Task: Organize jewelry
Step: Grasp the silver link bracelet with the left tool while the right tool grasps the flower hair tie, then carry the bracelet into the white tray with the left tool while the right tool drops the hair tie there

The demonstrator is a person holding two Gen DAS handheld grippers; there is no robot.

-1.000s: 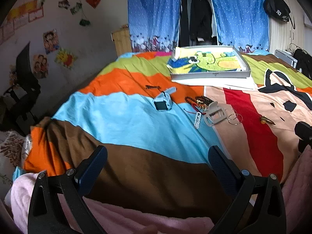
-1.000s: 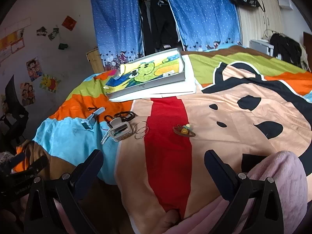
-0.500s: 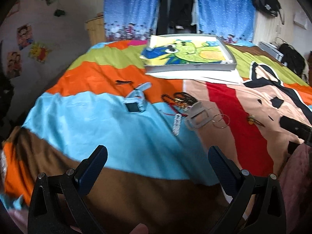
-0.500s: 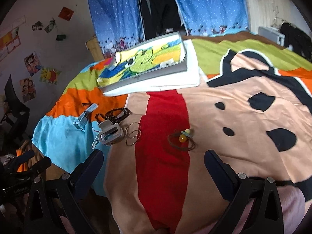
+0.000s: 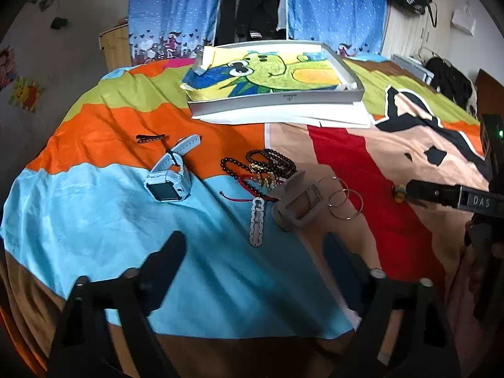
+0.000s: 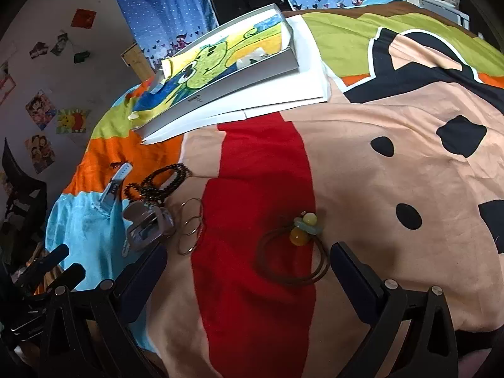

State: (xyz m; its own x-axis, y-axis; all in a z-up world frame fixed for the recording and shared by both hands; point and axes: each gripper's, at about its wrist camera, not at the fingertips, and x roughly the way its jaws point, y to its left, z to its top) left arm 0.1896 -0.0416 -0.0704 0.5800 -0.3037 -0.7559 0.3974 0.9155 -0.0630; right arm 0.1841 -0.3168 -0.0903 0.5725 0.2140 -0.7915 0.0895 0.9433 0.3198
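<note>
Two spread, empty claws, left (image 5: 252,261) narrowing, right (image 6: 249,267); one watch (image 5: 170,179), two hoops (image 5: 343,200).

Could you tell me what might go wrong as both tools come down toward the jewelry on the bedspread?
The right tool has open jaws straddling the brown hair tie with yellow beads; the thin loops lie flat on soft fabric, so the pads may pinch the bedspread instead.

The left tool, whose jaws have just been closing with nothing between them, faces the tangled bead bracelets and red cord: lifting one could drag the others.
</note>
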